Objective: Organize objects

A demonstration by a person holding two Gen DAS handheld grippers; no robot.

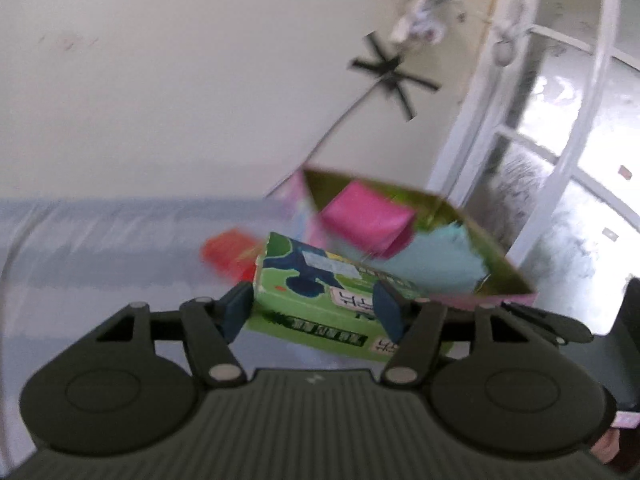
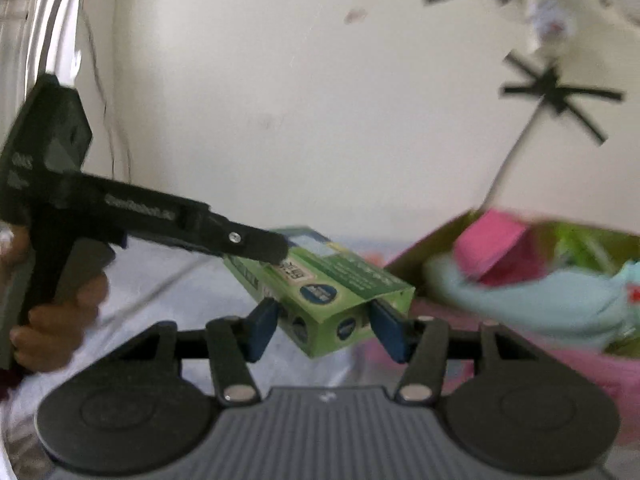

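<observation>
A pale grey-blue worktop (image 1: 100, 248) covered in a shiny sheet spreads under both tools and runs back to a cream wall (image 1: 180, 80). Beyond the left tool and to its right sits an open cardboard box with a pink outside and an olive-green inside (image 1: 496, 248); in the right wrist view this box (image 2: 440, 240) lies ahead and to the right of the right tool. Inside it are a light blue cloth (image 1: 436, 256) and, on top of that, a bright pink block (image 1: 368, 216). A long green printed carton (image 1: 320, 292) is lifted off the worktop between the two tools: the left tool (image 1: 314, 308) has its dark blue pads on either side of one end, and the right tool (image 2: 326, 326) has its pads against the sides of the other end (image 2: 340, 292), so each is closed to a middling width on the carton. A blurred red object (image 1: 226, 252) lies on the worktop just past the carton, left of the box. A hand (image 2: 56, 320) grips the left tool's handle.
</observation>
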